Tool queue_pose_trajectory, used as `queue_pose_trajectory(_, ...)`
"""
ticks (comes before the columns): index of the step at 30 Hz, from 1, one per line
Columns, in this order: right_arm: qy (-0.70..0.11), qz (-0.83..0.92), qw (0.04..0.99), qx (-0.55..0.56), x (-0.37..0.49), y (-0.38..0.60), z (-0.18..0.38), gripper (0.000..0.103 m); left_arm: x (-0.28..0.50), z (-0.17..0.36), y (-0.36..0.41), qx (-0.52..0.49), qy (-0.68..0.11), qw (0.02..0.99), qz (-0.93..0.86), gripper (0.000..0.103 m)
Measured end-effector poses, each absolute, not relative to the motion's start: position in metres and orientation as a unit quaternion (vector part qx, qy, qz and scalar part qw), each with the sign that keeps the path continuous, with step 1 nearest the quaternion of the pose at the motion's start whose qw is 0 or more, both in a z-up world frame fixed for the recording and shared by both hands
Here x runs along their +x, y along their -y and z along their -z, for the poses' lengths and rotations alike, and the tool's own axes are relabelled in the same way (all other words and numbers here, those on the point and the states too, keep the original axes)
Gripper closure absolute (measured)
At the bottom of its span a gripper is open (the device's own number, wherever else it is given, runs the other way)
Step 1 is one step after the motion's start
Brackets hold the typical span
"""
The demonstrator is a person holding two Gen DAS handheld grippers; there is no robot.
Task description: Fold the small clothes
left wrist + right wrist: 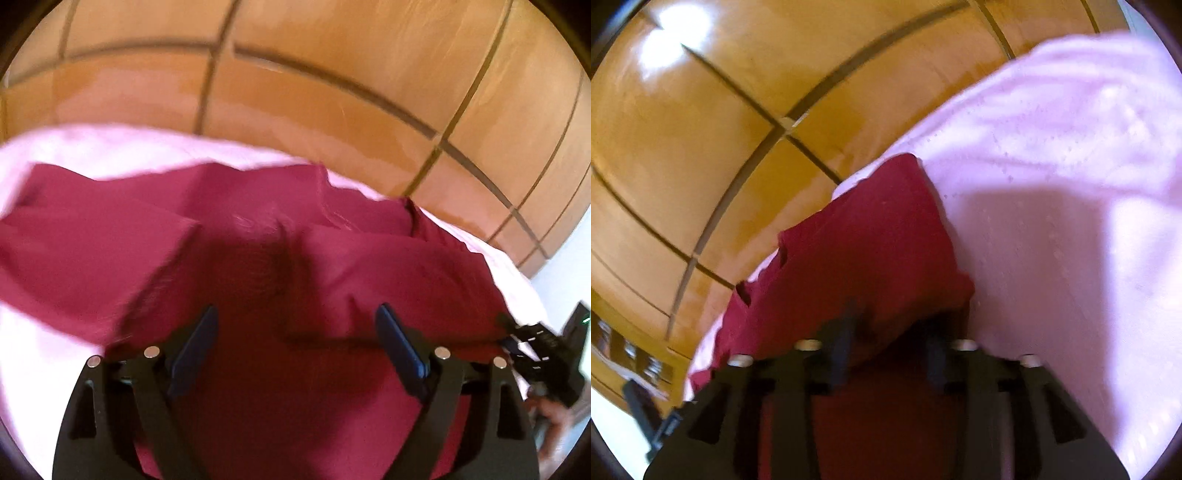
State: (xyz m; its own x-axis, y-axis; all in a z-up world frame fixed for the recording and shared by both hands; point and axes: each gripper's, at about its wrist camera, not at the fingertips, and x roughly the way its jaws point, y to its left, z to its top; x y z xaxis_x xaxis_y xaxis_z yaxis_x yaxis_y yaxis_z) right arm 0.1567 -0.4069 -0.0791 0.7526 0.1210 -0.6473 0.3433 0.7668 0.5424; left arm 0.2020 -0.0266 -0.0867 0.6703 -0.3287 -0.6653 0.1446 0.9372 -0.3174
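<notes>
A dark red garment lies partly folded on a pale pink sheet. My left gripper is open just above the garment, its blue pads wide apart and empty. The right gripper shows at the right edge of the left wrist view, at the garment's edge. In the right wrist view the same garment lies on the pink sheet. My right gripper is blurred, its fingers apart with a raised fold of red cloth between them; whether they pinch it is unclear.
Orange floor tiles with dark grout lines lie beyond the sheet's edge; they also fill the left of the right wrist view. A white strip borders the tiles at far right.
</notes>
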Motion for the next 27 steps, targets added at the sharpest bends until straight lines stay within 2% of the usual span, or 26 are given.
queue_pose_trajectory(5,-0.34,0.057,0.907,0.242,0.137,0.364,0.051,0.05,0.177,0.086,-0.019,-0.137,-0.383,0.912,0.058,0.015)
queue_pose_trajectory(9,-0.354,-0.019,0.908,0.224,0.145,0.319,0.04,0.05,0.164,0.098,-0.057,-0.127,-0.404,0.905,-0.044,0.015)
queue_pose_trajectory(13,-0.382,-0.139,0.886,0.222,0.178,0.253,0.038,0.05,0.158,0.111,-0.083,-0.187,-0.405,0.893,-0.054,0.015)
queue_pose_trajectory(19,-0.46,-0.241,0.827,0.214,0.241,0.159,0.056,0.05,0.159,0.114,-0.077,-0.171,-0.401,0.898,-0.06,0.012)
queue_pose_trajectory(27,-0.529,-0.251,0.778,0.228,0.297,0.106,0.086,0.05,0.163,0.117,-0.062,-0.12,-0.424,0.894,-0.082,0.009)
